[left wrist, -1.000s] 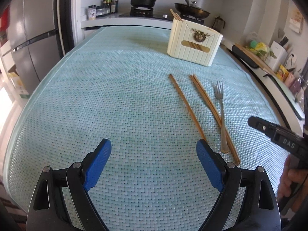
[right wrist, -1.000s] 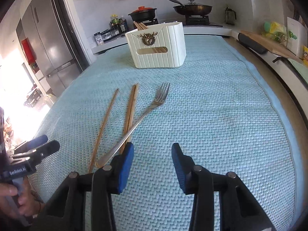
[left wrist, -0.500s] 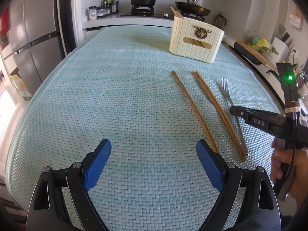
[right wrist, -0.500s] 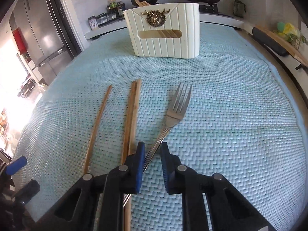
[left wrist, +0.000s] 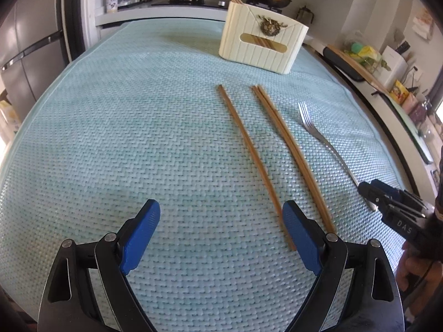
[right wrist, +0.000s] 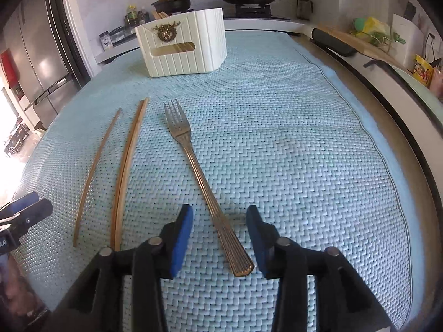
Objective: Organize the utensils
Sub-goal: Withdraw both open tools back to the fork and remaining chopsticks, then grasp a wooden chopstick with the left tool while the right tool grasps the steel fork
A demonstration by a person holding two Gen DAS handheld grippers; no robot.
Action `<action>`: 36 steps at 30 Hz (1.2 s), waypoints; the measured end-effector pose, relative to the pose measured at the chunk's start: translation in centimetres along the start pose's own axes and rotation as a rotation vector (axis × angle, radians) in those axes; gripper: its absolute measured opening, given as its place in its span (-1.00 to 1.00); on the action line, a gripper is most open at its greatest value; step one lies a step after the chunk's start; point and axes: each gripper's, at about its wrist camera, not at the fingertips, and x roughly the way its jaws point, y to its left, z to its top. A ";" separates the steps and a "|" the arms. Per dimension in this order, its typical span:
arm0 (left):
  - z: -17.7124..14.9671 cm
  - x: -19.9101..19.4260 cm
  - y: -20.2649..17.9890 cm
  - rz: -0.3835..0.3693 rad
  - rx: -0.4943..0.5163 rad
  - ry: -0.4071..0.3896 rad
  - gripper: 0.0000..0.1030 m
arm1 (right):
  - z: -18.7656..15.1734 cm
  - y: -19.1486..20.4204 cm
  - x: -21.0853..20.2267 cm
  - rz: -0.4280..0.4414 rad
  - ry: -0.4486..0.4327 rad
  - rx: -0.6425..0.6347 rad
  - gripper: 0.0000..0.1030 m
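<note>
The fork lies flat on the teal mat, handle end between the parted fingers of the right gripper. Closing squarely across the ribbed handle should prevent pivoting. The left gripper hangs wide apart, empty, beside the chopsticks.

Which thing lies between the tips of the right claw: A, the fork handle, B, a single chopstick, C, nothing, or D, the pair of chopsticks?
A: in the right wrist view the fork handle runs between the open tips of the right claw, with the chopsticks off to its left.
</note>
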 end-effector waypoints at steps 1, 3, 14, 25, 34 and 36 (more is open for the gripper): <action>0.2 0.4 -0.7 0.004 0.020 0.004 0.76 | -0.2 -0.1 -0.1 -0.008 -0.005 -0.010 -0.13; 0.5 1.4 -2.0 0.037 0.067 0.008 0.76 | -0.5 -0.1 -0.4 -0.017 -0.016 -0.026 -0.13; 3.5 4.6 -0.3 0.165 0.056 0.048 0.81 | -0.3 -0.4 -0.7 0.037 -0.022 -0.089 -0.12; 4.3 5.0 1.8 0.175 0.076 0.062 0.92 | 2.6 1.4 3.0 0.093 0.053 -0.244 -0.10; 6.9 6.6 2.4 0.149 0.084 0.087 0.85 | 6.4 4.2 6.2 0.136 0.066 -0.298 -0.10; 7.6 7.0 2.4 0.139 0.090 0.091 0.81 | 7.2 4.5 6.9 0.138 0.065 -0.299 -0.10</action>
